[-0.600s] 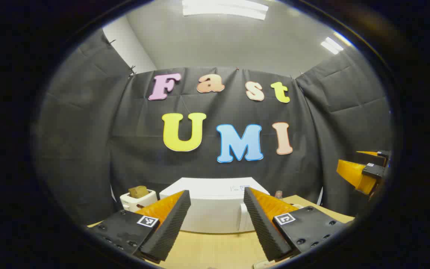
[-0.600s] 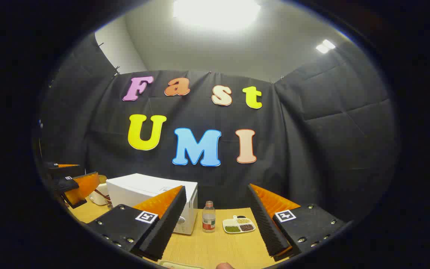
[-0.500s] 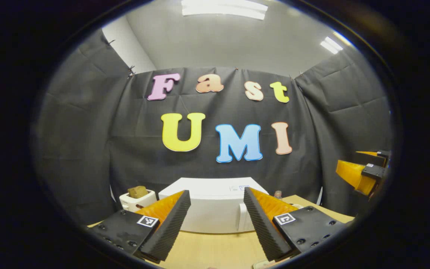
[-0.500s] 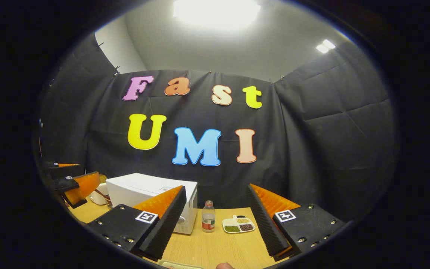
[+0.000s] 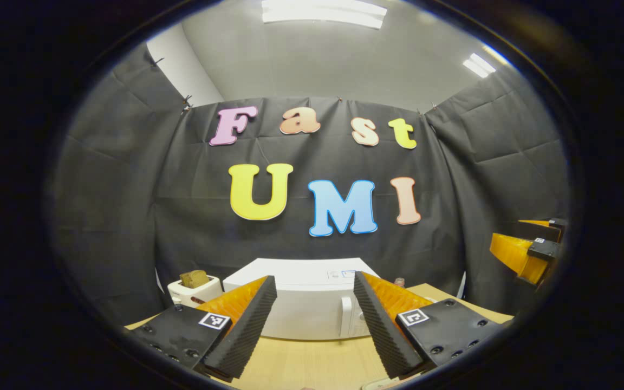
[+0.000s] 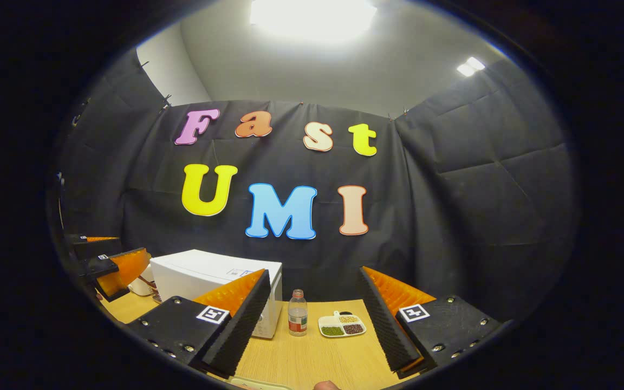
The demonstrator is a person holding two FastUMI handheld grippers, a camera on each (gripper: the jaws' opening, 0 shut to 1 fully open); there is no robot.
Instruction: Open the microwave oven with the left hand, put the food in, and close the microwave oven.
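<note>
Microwave oven (image 5: 304, 303) stands closed on the table (image 6: 312, 360), both tongs (image 5: 312, 325) (image 6: 314, 325) spread and empty.

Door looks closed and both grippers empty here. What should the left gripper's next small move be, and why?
Probably ease the left gripper forward toward the handle at the right of the microwave oven's front. The door is shut, the fingers stand apart with nothing between them, and bare table lies before the oven.
</note>
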